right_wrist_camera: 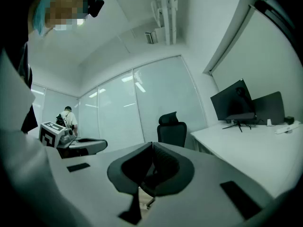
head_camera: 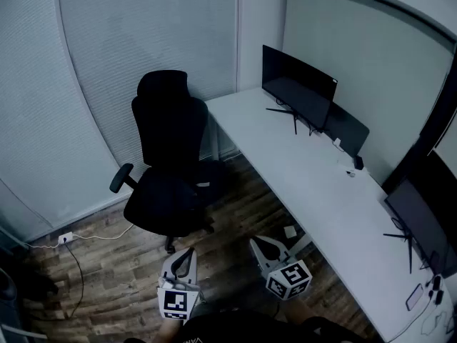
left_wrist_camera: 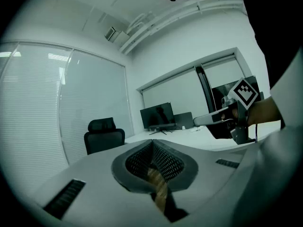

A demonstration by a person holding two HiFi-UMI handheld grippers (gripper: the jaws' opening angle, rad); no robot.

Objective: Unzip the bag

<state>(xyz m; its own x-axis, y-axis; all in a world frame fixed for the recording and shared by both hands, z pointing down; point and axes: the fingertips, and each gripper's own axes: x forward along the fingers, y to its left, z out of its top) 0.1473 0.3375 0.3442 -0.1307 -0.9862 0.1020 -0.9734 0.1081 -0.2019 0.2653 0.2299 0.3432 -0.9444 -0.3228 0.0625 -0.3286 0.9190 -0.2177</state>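
No bag shows in any view. In the head view both grippers are held low at the bottom edge, over the wooden floor. My left gripper (head_camera: 186, 254) has its jaws together, with nothing between them. My right gripper (head_camera: 260, 244), a little to its right, is also shut and empty. In the left gripper view the left gripper (left_wrist_camera: 152, 144) has its meshed pads meeting, and the right gripper (left_wrist_camera: 221, 119) shows beside it. In the right gripper view the right gripper (right_wrist_camera: 152, 148) is closed too, with the left gripper (right_wrist_camera: 83, 145) off to its left.
A black office chair (head_camera: 171, 170) stands ahead of the grippers. A long white desk (head_camera: 321, 199) runs along the right, with a dark monitor (head_camera: 296, 84) at its far end and another (head_camera: 421, 220) nearer. A cable (head_camera: 75, 263) lies on the floor at left. A person (right_wrist_camera: 70, 119) stands beyond the glass wall.
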